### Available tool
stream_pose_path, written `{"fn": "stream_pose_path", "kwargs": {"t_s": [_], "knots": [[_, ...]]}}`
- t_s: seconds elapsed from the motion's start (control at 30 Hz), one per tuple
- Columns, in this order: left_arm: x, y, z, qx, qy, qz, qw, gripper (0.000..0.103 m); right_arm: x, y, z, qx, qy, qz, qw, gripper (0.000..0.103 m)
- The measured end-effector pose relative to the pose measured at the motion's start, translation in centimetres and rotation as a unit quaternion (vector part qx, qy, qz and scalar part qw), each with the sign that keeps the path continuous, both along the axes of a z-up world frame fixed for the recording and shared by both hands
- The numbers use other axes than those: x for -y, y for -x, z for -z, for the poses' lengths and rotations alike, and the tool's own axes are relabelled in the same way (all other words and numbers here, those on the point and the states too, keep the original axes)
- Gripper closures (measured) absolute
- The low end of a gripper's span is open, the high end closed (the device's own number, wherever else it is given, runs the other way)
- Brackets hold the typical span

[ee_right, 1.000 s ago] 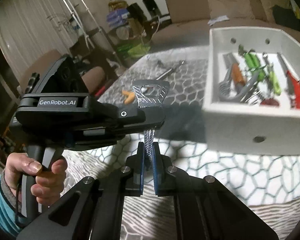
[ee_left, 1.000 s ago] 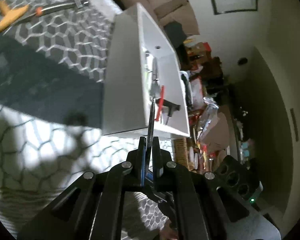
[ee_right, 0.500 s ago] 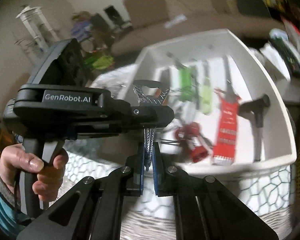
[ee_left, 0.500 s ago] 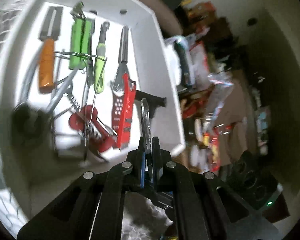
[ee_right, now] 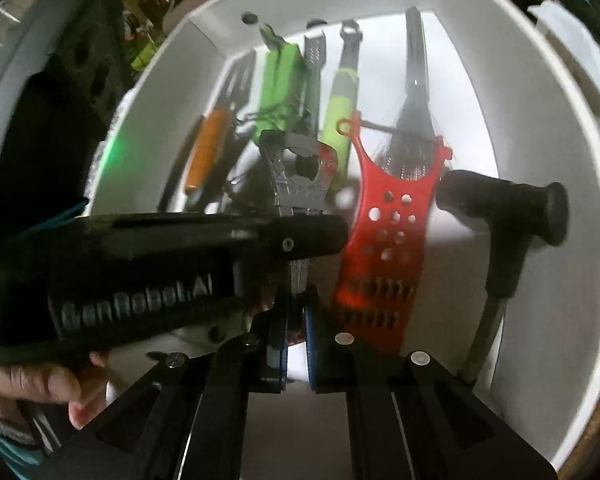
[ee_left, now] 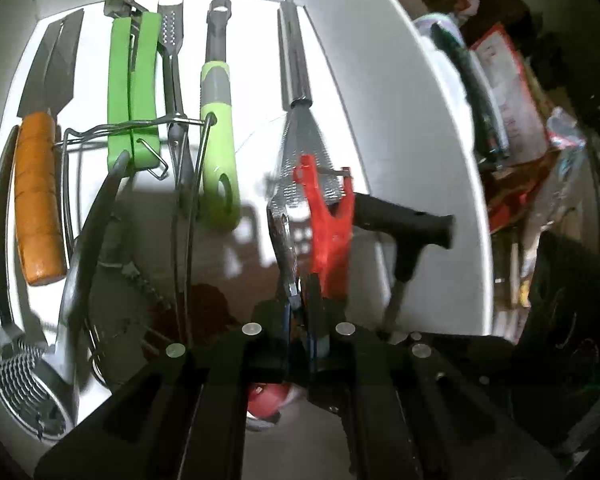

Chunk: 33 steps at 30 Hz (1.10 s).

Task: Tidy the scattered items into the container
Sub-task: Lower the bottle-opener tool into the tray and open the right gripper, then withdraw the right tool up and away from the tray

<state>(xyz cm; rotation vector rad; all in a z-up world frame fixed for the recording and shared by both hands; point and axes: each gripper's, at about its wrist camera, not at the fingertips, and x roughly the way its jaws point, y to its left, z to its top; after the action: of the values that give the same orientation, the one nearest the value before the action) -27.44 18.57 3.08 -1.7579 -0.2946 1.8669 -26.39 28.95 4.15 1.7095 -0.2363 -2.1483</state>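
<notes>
Over the white container (ee_right: 572, 208), the left gripper (ee_right: 300, 236) reaches in from the left of the right wrist view, its jaws clamped across the shaft of the metal bottle opener (ee_right: 300, 176). Just right of it, the right gripper (ee_right: 297, 328) is clamped on the same opener's lower end, so the head stands up ahead of both, above the utensils in the box. In the left wrist view the opener (ee_left: 282, 236) shows edge-on. It looks thin, rigid and fairly light, likely slippery steel, not fragile; the textured flat shaft is the sensible hold. Right of the grippers lie the red grater (ee_right: 388, 240) and a black-handled tool (ee_right: 504, 216).
</notes>
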Motion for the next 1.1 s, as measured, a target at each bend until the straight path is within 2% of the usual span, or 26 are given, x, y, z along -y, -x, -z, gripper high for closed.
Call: {"fn": "stream_pose_path", "kwargs": {"t_s": [0.13,0.27,0.33,0.43,0.47,0.53,0.6,0.7,0.77,0.83,0.87,0.9,0.97,1.1], "knots": [[-0.4,0.0,0.4,-0.009,0.016,0.007,0.9998,0.097,-0.1,0.1,0.9,0.006,-0.005,0.003,1.000,0.096],[-0.6,-0.2,0.2,-0.019,0.046,0.014,0.9987,0.087,-0.2,-0.3,0.5,0.003,-0.021,-0.003,1.000,0.094],[-0.4,-0.3,-0.1,-0.016,0.039,0.010,0.9991,0.081,-0.5,-0.4,0.4,0.003,-0.028,0.003,1.000,0.095],[0.4,-0.5,-1.2,-0.013,0.018,-0.003,0.9998,0.070,-0.8,-0.9,-0.1,-0.003,-0.042,0.008,0.999,0.089],[0.9,-0.7,-1.8,-0.013,0.008,-0.007,0.9999,0.063,-1.0,-1.2,-0.4,-0.003,-0.037,0.009,0.999,0.086],[1.7,-1.0,-3.0,-0.017,-0.006,-0.011,0.9998,0.059,-1.3,-1.9,-1.0,-0.006,-0.020,0.013,1.000,0.081],[2.6,-1.3,-4.4,-0.022,-0.021,-0.013,0.9995,0.056,-1.8,-2.6,-2.1,-0.015,-0.001,0.018,1.000,0.068],[4.2,-1.7,-6.6,-0.034,-0.031,-0.023,0.9987,0.050,-2.3,-3.9,-3.9,-0.040,0.016,0.033,0.999,0.055],[5.3,-2.4,-7.5,-0.039,-0.035,-0.033,0.9981,0.048,-2.2,-5.1,-5.1,-0.059,0.018,0.038,0.997,0.052],[5.9,-2.8,-7.9,-0.037,-0.044,-0.045,0.9974,0.043,-2.0,-6.0,-6.4,-0.077,0.007,0.039,0.996,0.046],[6.3,-3.2,-8.1,-0.037,-0.052,-0.052,0.9966,0.036,-1.7,-6.5,-6.8,-0.088,-0.007,0.037,0.995,0.040],[6.4,-3.4,-8.2,-0.038,-0.057,-0.057,0.9961,0.031,-1.2,-7.1,-7.2,-0.102,-0.025,0.035,0.994,0.029],[7.5,-4.7,-8.6,-0.043,-0.059,-0.065,0.9952,0.015,-0.4,-8.2,-7.4,-0.120,-0.046,0.033,0.991,0.018],[7.7,-7.1,-8.7,-0.052,-0.051,-0.064,0.9953,0.004,1.4,-9.4,-7.4,-0.158,-0.085,0.038,0.983,0.016]]}}
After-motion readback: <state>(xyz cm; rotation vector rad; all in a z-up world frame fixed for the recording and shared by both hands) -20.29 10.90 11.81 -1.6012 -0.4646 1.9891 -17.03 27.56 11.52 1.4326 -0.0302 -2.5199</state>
